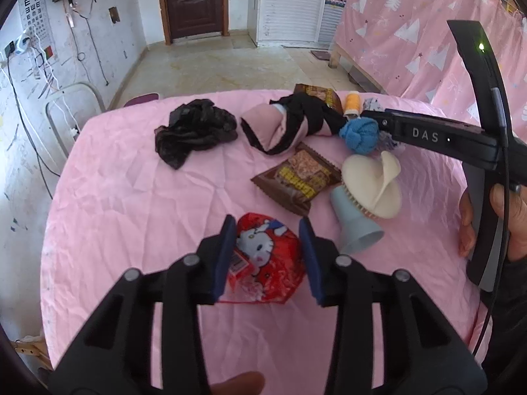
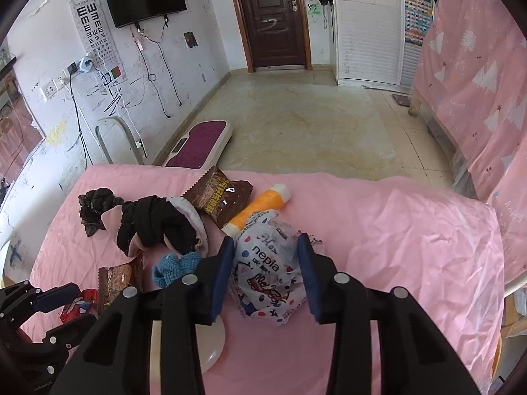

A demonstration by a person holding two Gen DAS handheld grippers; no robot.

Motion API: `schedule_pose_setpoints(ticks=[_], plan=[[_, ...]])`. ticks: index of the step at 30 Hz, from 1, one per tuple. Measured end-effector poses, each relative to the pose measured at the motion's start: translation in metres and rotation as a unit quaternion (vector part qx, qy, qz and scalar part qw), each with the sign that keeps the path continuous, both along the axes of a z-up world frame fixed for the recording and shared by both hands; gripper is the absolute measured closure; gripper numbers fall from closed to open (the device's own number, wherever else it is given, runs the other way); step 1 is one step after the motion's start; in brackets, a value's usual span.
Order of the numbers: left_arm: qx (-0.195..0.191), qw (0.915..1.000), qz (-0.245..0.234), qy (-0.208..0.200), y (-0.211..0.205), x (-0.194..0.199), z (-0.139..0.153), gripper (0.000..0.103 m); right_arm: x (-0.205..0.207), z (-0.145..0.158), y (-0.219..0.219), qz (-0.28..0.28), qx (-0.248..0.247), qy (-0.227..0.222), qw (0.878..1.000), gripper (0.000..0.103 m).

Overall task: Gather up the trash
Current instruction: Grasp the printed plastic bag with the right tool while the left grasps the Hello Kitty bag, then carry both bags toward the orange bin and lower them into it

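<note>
A red cartoon-cat snack wrapper lies on the pink table. My left gripper is open, its blue pads on either side of the wrapper. A white "nepia" tissue pack lies between the open pads of my right gripper. A brown snack wrapper lies mid-table and shows in the right wrist view. A second brown wrapper lies at the far edge. A crumpled black plastic bag lies at the far left.
A pink and black cloth bundle, a blue knitted ball, an orange thread spool, a cream brush and a light blue cup lie on the table. A pink curtain hangs at right.
</note>
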State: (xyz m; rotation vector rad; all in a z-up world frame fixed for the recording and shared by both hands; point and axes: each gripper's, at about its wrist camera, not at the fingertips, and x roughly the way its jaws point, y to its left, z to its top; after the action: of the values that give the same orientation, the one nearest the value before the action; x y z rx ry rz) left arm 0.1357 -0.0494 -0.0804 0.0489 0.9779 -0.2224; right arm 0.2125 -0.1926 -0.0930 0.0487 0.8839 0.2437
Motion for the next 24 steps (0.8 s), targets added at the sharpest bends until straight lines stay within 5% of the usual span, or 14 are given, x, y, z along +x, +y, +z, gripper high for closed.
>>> schedule_pose_setpoints(ticks=[24], plan=[[-0.02,0.998,0.01,-0.06,-0.006,-0.05,0.052,0.07,-0.096,0.053,-0.058,-0.028,0.047,-0.065,0.996,0.076]])
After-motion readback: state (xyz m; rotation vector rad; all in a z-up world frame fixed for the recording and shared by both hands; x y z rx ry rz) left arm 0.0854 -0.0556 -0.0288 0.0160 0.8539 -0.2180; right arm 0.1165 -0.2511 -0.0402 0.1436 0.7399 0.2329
